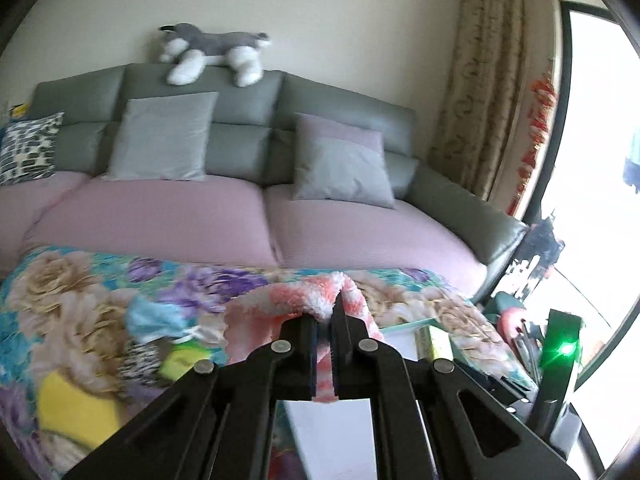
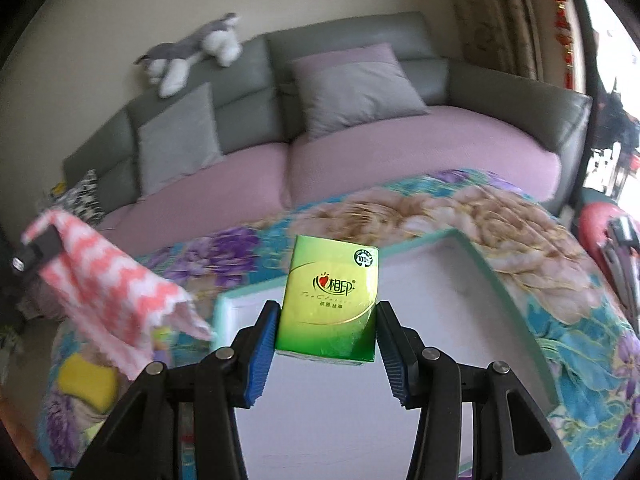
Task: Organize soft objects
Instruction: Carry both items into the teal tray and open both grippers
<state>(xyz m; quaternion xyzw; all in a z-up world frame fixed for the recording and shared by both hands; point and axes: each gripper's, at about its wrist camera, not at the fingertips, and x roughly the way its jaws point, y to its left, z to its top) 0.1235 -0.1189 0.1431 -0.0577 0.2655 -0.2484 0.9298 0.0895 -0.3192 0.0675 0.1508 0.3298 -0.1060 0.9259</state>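
Observation:
My left gripper (image 1: 326,322) is shut on a pink-and-white fluffy cloth (image 1: 276,304), held above the floral-covered table; the cloth (image 2: 116,300) hangs from that gripper at the left of the right wrist view. My right gripper (image 2: 326,344) is shut on a green tissue pack (image 2: 330,298), held upright above a white tray with a teal rim (image 2: 476,256). The tissue pack (image 1: 434,346) and the tray's rim (image 1: 404,326) also show in the left wrist view.
A yellow sponge (image 1: 76,408), a blue cloth (image 1: 154,318) and other small soft items lie on the floral cloth (image 1: 60,300) at the left. Behind stands a grey sofa (image 1: 240,148) with pink seats, cushions and a plush dog (image 1: 216,54). A window is at the right.

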